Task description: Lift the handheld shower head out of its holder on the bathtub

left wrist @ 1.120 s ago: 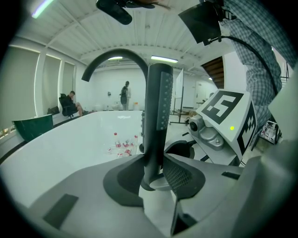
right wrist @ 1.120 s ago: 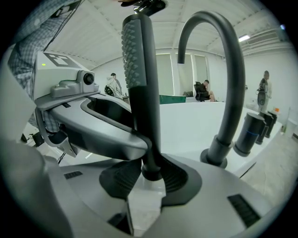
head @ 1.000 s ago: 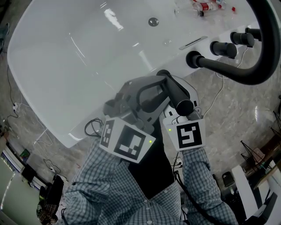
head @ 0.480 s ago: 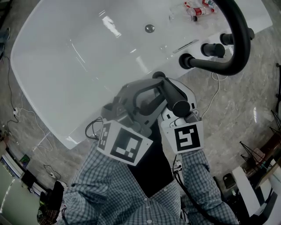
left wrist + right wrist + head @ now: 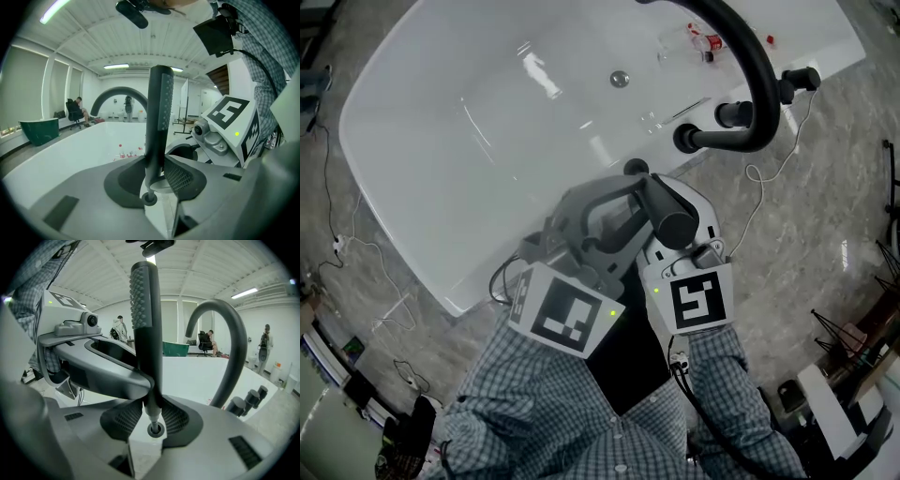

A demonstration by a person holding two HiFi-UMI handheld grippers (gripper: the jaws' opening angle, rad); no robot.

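My left gripper (image 5: 614, 202) and right gripper (image 5: 670, 192) meet at the dark shower head (image 5: 664, 214), just over the near rim of the white bathtub (image 5: 441, 141). Beyond them stand the curved black spout (image 5: 757, 66) and black knobs (image 5: 729, 114). Bottles (image 5: 705, 42) lie inside the tub.

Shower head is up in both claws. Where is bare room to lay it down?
Bare: the wide white basin of the bathtub, from its near rim up to the drain. Crowded: the far corner holds bottles, and the deck on the right carries the black spout and knobs. The floor left of the tub has cables.
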